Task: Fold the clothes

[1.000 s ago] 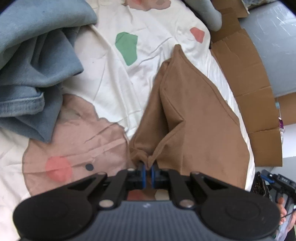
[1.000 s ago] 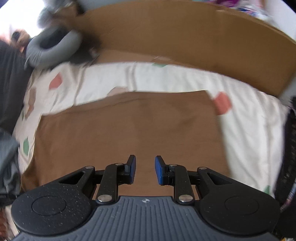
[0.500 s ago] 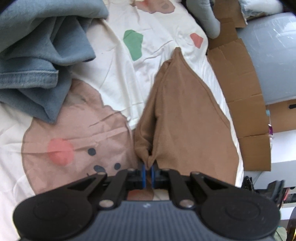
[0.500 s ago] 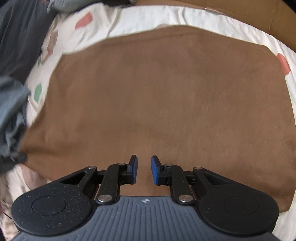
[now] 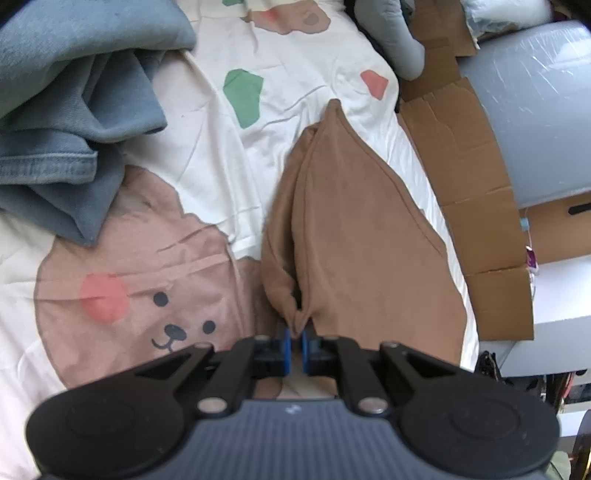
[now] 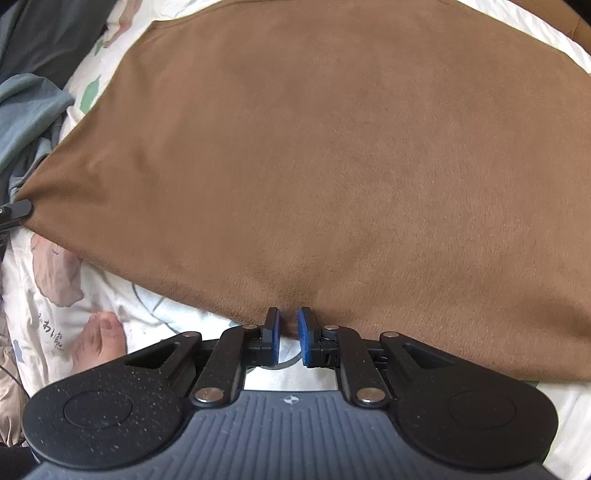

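A brown garment (image 5: 362,236) lies on a bed sheet printed with bears (image 5: 140,295). My left gripper (image 5: 294,334) is shut on a bunched corner of it, and the cloth rises in a fold from the blue pads. In the right wrist view the same brown garment (image 6: 332,166) spreads flat and fills most of the picture. My right gripper (image 6: 289,325) points steeply down at its near hem. Its jaws are closing, a narrow gap still shows between the pads, and the hem sits right at their tips. At the left edge, a black finger (image 6: 14,210) of the other gripper holds the corner.
A pile of blue-grey denim clothes (image 5: 74,122) lies on the left of the bed. Flattened cardboard (image 5: 465,177) runs along the bed's right side, beside a plastic-wrapped grey mattress (image 5: 539,96). A grey cushion (image 5: 399,48) lies at the far end. A dark garment (image 6: 44,29) lies at the top left.
My right gripper has come down from above the garment to its near hem, and its jaws have narrowed. The left gripper keeps its hold on the corner with little movement.
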Action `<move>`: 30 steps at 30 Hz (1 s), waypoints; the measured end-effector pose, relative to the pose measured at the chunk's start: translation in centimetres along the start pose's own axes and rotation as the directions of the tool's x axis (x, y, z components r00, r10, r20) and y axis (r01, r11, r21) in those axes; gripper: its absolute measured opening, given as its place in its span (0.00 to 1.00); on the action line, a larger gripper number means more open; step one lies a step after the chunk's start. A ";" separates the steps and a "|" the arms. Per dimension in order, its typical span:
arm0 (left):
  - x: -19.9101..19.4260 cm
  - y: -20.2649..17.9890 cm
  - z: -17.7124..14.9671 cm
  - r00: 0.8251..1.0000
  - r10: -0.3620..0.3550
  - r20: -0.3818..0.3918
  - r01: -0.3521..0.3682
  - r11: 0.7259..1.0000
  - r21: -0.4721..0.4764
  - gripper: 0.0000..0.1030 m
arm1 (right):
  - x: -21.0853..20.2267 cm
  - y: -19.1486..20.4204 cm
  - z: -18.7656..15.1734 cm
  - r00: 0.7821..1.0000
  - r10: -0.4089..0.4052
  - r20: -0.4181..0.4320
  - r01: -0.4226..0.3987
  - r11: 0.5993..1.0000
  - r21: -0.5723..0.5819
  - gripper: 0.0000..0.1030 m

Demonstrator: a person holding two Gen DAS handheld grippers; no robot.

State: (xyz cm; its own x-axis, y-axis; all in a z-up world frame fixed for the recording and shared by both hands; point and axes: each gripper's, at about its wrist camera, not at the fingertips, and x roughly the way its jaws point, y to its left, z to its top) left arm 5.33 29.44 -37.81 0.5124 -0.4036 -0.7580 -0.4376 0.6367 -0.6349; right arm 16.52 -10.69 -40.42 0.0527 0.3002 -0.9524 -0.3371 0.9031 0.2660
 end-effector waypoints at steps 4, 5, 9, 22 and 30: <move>0.3 0.4 -0.1 1.000 0.012 -0.005 -0.012 1.000 -0.006 0.06 | 0.0 0.8 0.6 1.000 -0.019 0.002 0.019 1.000 -0.018 0.15; 0.3 0.6 -0.1 1.000 0.014 -0.007 -0.014 1.000 -0.010 0.06 | -0.3 0.9 0.8 1.000 -0.011 0.016 0.011 1.000 -0.013 0.15; 0.5 1.4 -0.3 1.000 0.009 -0.011 -0.010 1.000 -0.030 0.06 | -1.2 0.3 2.2 0.998 -0.001 0.069 -0.003 0.998 0.055 0.15; 2.3 3.7 -0.5 0.999 0.029 -0.030 -0.032 0.994 -0.105 0.06 | 0.5 -0.6 8.6 0.979 -0.120 0.166 0.102 0.988 0.112 0.15; 2.4 3.9 -0.4 0.999 0.026 -0.033 -0.030 0.994 -0.101 0.07 | 1.5 -2.6 13.1 0.978 -0.129 0.166 0.100 0.980 0.171 0.16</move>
State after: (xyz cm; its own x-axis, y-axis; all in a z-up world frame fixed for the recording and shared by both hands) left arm 4.53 30.65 -42.20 0.4757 -0.4085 -0.7790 -0.5251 0.5786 -0.6241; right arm 29.80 -8.53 -40.59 0.2508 0.2278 -0.9409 -0.1643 0.9678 0.1905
